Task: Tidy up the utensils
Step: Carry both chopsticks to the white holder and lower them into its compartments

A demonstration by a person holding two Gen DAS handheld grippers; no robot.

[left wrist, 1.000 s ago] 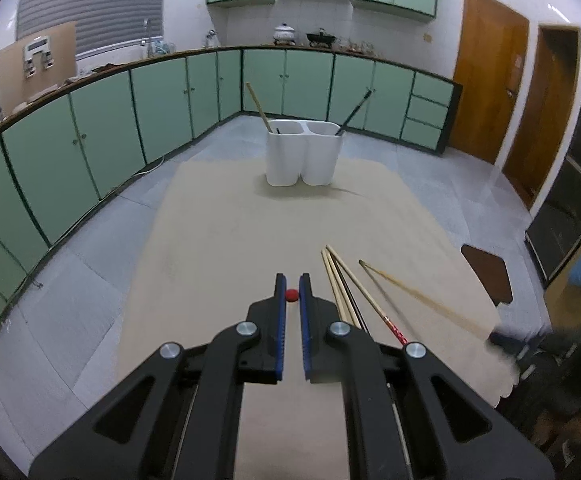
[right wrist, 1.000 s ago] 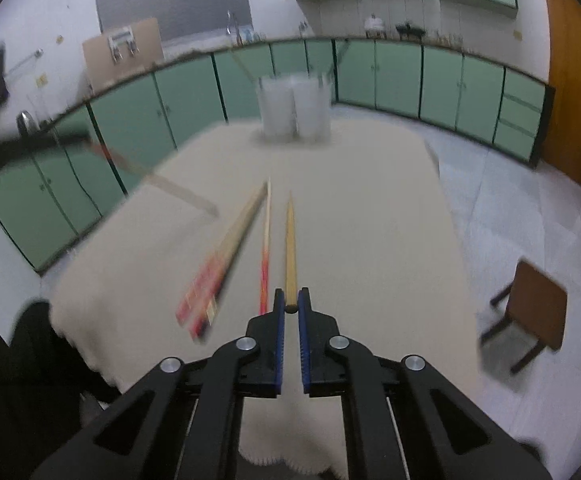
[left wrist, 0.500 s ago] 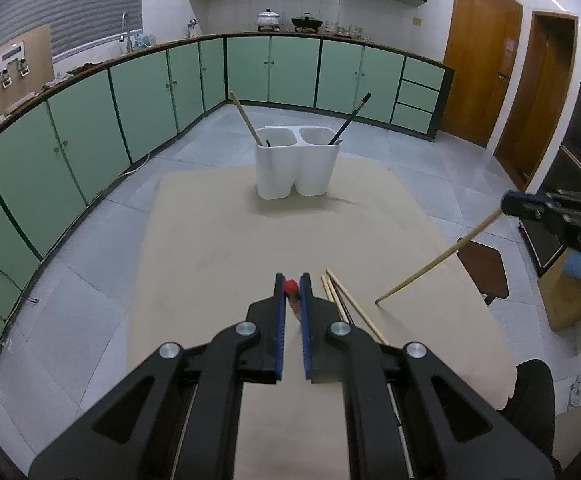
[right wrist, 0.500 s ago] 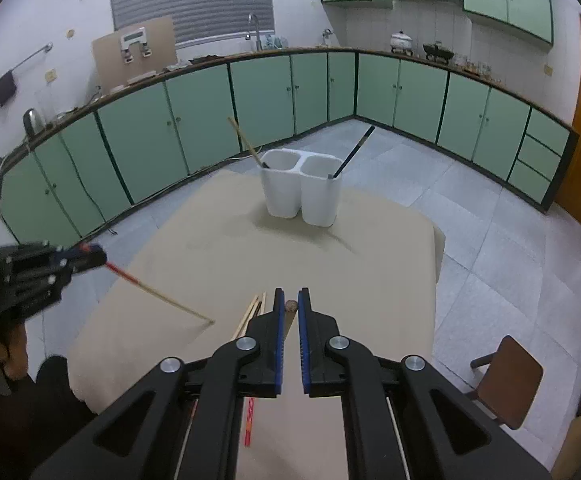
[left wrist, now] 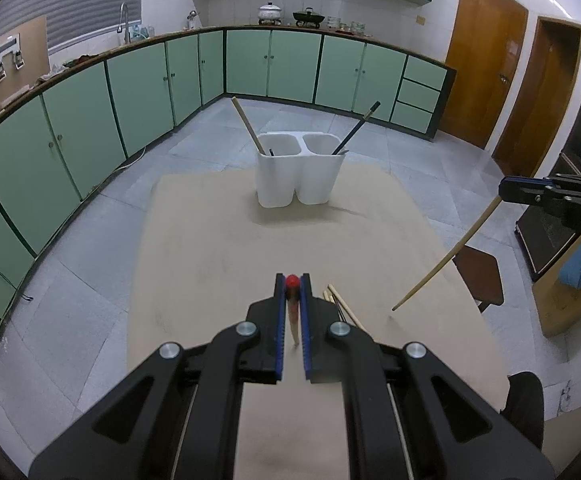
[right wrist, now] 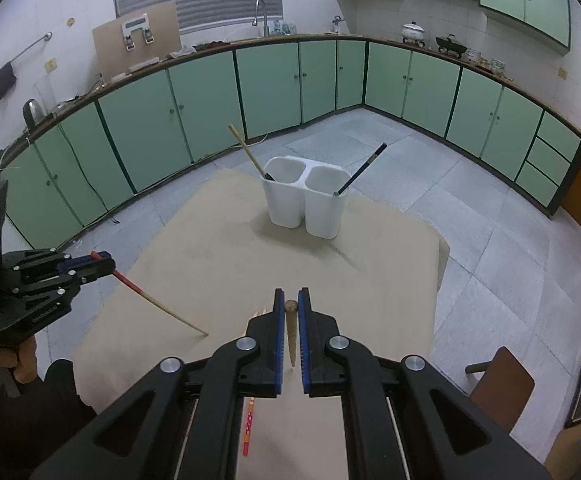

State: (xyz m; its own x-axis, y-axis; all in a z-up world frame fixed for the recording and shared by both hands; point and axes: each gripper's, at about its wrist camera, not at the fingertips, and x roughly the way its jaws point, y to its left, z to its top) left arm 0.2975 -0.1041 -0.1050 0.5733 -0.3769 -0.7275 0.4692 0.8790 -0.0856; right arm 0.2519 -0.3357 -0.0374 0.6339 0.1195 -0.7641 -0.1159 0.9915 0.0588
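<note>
Since both chopsticks have been lifted off the table (left wrist: pixel 218 240), left gripper (left wrist: pixel 291 312) clenched on the red-tipped chopstick (right wrist: pixel 146 294), right gripper (right wrist: pixel 290 320) clenched on the plain chopstick (left wrist: pixel 446 256), transfer to the white holder (left wrist: pixel 296 176) likely follows.

Both grippers risen from the table, left gripper (left wrist: pixel 292 285) lifting red-tipped chopstick (right wrist: pixel 146 295) — right gripper (right wrist: pixel 291 306) lifting plain chopstick (left wrist: pixel 446 258), tips hanging clear.
</note>
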